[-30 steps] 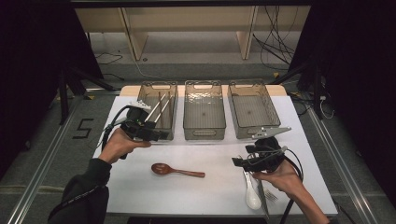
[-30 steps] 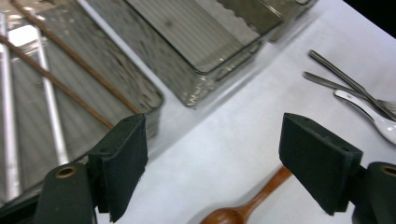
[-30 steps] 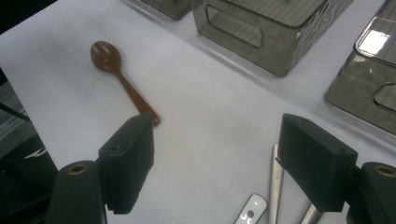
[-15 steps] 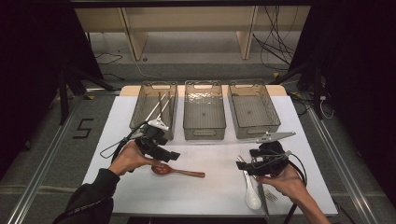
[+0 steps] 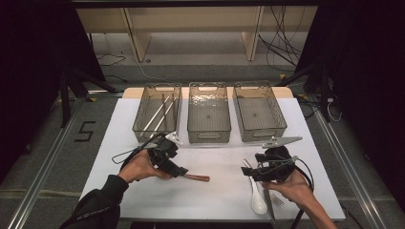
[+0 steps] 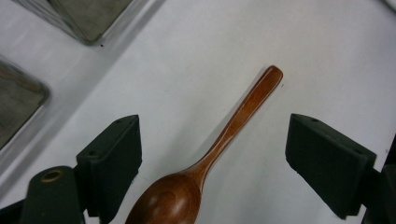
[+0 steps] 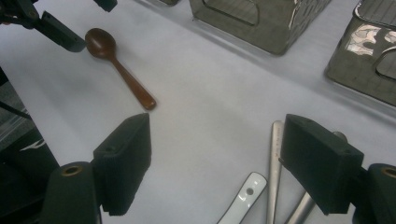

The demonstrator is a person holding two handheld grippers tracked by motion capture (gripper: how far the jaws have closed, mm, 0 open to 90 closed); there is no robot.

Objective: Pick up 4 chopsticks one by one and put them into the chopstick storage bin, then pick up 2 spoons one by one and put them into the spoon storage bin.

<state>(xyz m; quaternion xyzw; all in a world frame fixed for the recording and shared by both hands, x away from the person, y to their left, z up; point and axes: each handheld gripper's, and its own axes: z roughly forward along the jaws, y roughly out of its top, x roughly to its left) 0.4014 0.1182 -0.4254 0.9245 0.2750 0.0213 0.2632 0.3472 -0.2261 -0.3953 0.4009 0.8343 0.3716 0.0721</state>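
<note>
Plainly, left gripper (image 6: 210, 158) stood wide open astride the wooden spoon (image 6: 205, 163), gripping nothing, right gripper (image 7: 215, 163) likewise empty; best closing squarely across the neck.

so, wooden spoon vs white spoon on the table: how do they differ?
The wooden spoon is dark brown; the white spoon is glossy white. The wooden spoon lies crosswise on the mat, between the open jaws of the left claw; the white spoon lies lengthwise near the front edge, beside metal cutlery under the right claw. The white spoon's handle end has a small hole; the wooden one's is plain. Both lie flat, ungripped.
</note>
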